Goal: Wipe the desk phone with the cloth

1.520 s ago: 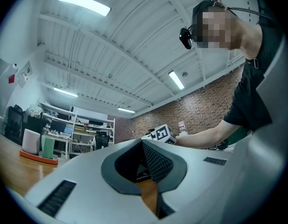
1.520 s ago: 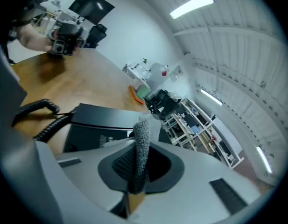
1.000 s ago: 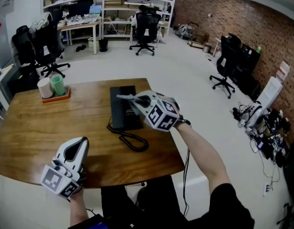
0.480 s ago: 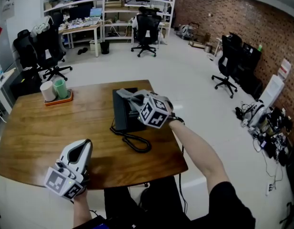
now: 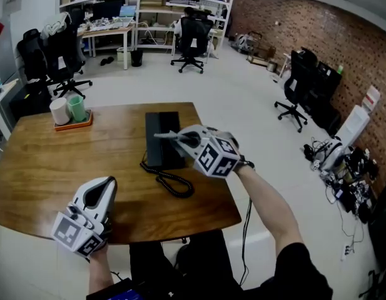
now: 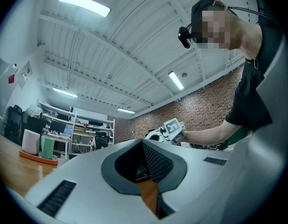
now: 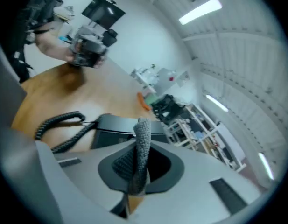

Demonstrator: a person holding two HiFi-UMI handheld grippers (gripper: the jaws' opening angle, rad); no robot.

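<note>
A black desk phone lies on the wooden table, its coiled cord looping toward the front edge. My right gripper hovers over the phone's middle, shut on a grey cloth that sticks out past its tips. In the right gripper view the cloth stands clamped between the jaws, with the phone and cord just beyond. My left gripper rests near the table's front left, shut and empty. Its own view looks up at the ceiling.
An orange tray with a white cup and a green cup sits at the table's far left corner. Office chairs and shelves stand across the floor behind. The table's front edge curves close to the person.
The right gripper carried the cloth toward the phone's far end, then drew it back over the phone's middle. The left gripper has stayed where it was.
</note>
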